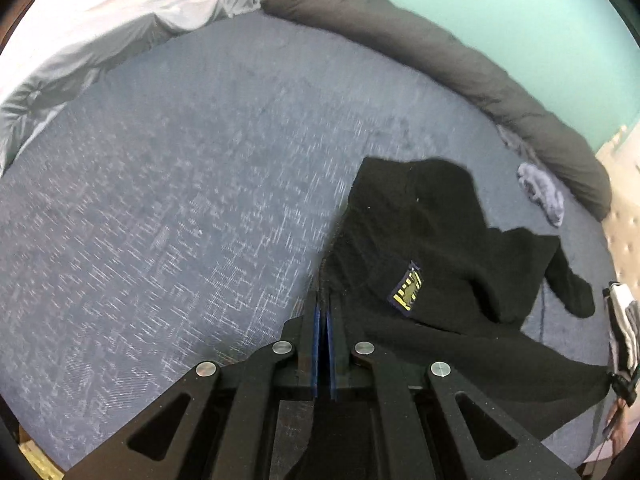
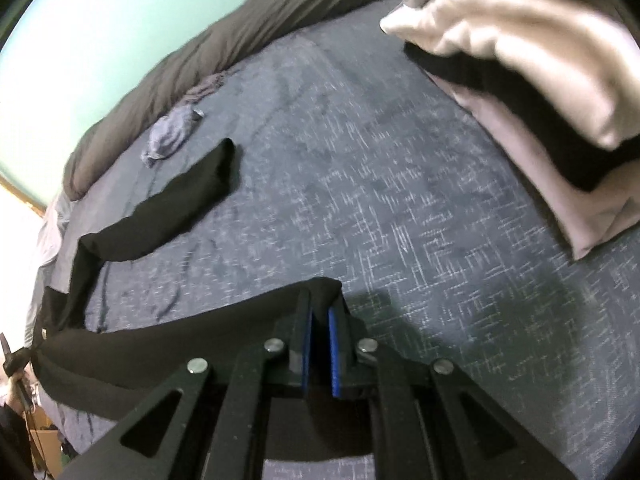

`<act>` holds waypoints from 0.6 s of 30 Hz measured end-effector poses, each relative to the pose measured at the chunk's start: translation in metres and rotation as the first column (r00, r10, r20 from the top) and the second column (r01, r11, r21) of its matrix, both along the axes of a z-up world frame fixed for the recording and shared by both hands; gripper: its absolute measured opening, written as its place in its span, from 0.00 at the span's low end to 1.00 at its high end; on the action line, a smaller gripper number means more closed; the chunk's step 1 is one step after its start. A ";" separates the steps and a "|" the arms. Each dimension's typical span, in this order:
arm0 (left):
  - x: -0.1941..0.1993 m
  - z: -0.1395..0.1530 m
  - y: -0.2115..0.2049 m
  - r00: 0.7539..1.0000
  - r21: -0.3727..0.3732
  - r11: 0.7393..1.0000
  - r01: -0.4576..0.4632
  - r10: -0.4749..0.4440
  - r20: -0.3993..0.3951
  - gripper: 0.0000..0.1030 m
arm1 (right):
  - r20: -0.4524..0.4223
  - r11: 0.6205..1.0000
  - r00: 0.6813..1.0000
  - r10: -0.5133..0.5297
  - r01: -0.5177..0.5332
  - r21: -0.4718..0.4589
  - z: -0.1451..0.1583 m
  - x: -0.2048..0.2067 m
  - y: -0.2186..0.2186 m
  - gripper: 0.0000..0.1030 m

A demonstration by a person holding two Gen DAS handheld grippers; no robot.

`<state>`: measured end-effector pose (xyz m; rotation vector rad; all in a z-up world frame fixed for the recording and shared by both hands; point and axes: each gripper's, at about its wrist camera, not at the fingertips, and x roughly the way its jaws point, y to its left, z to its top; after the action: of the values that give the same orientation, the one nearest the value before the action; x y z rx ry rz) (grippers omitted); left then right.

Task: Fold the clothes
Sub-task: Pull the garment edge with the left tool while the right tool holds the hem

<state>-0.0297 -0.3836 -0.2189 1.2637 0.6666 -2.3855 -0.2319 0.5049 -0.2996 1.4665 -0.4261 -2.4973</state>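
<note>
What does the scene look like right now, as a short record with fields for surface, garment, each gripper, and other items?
surface: bed with blue patterned cover
garment: black garment with yellow patch, partly lifted
left gripper: jaws shut on the garment's edge
right gripper: jaws shut on another edge of it
other items: dark grey duvet, small blue-grey cloth, folded stack

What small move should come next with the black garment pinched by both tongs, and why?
Probably draw both tongs apart to pull the held edge taut. The left tongs and right tongs each pinch the black garment, but it sags crumpled, with one sleeve trailing across the blue bedsheet.
</note>
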 end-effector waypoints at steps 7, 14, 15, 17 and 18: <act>-0.010 -0.038 -0.005 0.995 0.026 1.000 0.005 -0.008 0.097 0.03 | 0.093 0.997 0.996 0.006 -0.012 0.071 -0.028 -0.010 -0.011 0.06; 0.000 -0.039 -0.006 0.997 0.048 0.999 0.005 -0.009 0.071 0.08 | 0.042 0.998 0.999 -0.030 0.028 0.059 -0.011 -0.002 0.001 0.27; 0.002 -0.036 -0.005 0.998 0.044 0.999 0.005 -0.008 0.069 0.10 | 0.036 0.998 0.999 -0.035 0.033 0.053 -0.007 0.002 0.005 0.29; 0.012 -0.029 -0.007 0.998 0.058 0.998 0.014 -0.017 0.056 0.12 | 0.026 0.999 0.999 -0.041 0.040 0.030 0.000 0.012 0.013 0.31; 0.017 -0.025 -0.006 0.999 0.059 0.998 0.022 -0.024 0.045 0.18 | 0.020 0.999 0.999 -0.045 0.044 0.018 0.003 0.017 0.017 0.32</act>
<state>-0.0122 -0.3893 -0.2444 1.3532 0.7169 -2.3633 -0.2150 0.5217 -0.2962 1.5068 -0.4458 -2.5285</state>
